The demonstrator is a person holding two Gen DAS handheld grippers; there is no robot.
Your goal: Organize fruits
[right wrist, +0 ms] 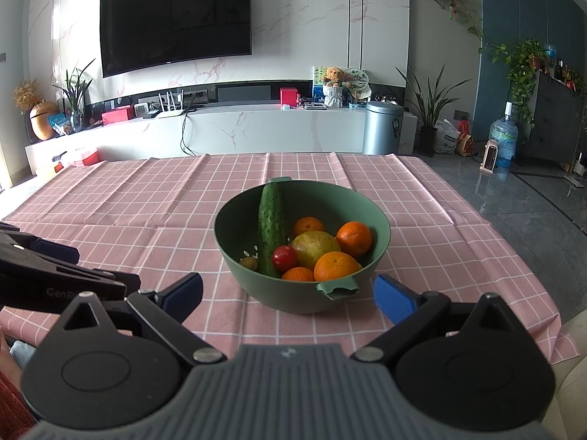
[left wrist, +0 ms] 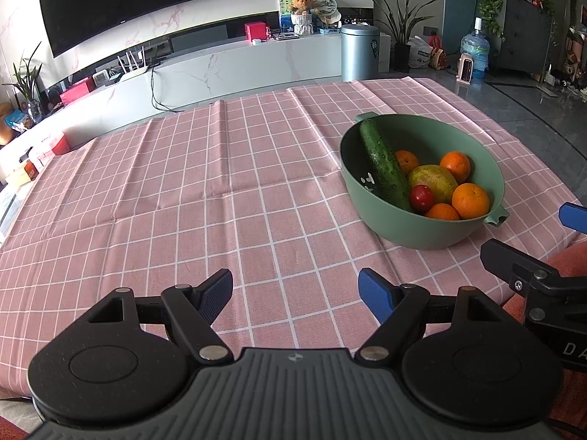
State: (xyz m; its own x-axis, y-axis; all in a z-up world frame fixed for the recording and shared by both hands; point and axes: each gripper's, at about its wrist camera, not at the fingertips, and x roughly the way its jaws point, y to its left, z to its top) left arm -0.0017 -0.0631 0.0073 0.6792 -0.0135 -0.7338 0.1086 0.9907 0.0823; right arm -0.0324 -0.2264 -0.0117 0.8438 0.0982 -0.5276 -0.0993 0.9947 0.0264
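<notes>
Holding cucumber (right wrist: pixel 272 233), oranges (right wrist: pixel 354 238) (four) — green bowl (right wrist: pixel 256 286)

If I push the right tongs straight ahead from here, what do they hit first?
Probably the green bowl: its near wall and small handle sit straight ahead between the open right tongs, before any fruit. Depth is unclear.

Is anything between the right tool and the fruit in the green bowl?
Only the bowl's own near wall and handle. The right tool is open just short of the green bowl, with bare tablecloth between, and the fruit is uncovered from above.
</notes>
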